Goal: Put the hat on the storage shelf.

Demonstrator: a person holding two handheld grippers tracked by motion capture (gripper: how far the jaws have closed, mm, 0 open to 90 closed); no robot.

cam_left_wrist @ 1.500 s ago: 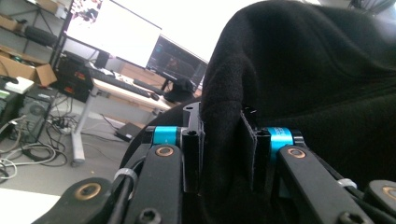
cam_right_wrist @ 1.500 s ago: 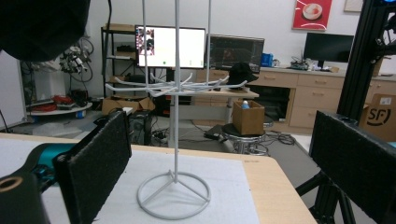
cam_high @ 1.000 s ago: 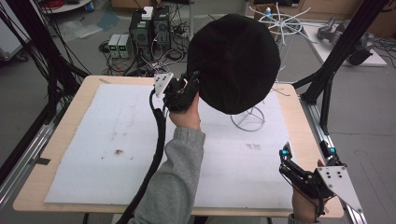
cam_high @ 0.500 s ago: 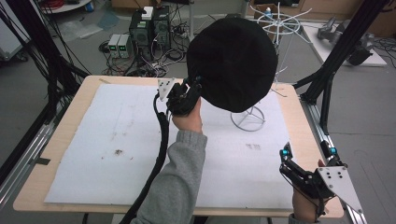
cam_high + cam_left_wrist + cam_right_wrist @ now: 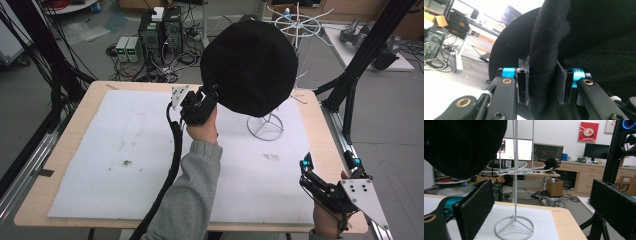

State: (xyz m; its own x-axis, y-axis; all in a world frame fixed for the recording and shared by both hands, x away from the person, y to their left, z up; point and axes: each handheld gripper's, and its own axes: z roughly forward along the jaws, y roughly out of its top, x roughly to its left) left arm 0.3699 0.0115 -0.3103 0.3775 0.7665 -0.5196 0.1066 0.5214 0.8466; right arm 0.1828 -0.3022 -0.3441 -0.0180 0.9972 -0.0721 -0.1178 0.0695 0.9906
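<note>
A round black felt hat (image 5: 250, 67) hangs in the air over the back of the table, in front of a white wire stand (image 5: 265, 127). My left gripper (image 5: 207, 97) is shut on the hat's lower left edge. In the left gripper view the black pads (image 5: 522, 82) pinch a fold of the hat (image 5: 599, 30) between them. My right gripper (image 5: 331, 162) stands wide open at the table's front right corner with nothing in it. In the right gripper view its pads (image 5: 477, 205) frame the stand (image 5: 515, 182), and the hat (image 5: 461, 145) is at the upper left.
A white foam mat (image 5: 100, 165) covers the wooden table (image 5: 65, 130). The stand's hooked top ring (image 5: 295, 22) rises behind the hat. Black frame posts (image 5: 350, 85) stand at the right edge. Computers and cables (image 5: 155, 35) lie on the floor behind.
</note>
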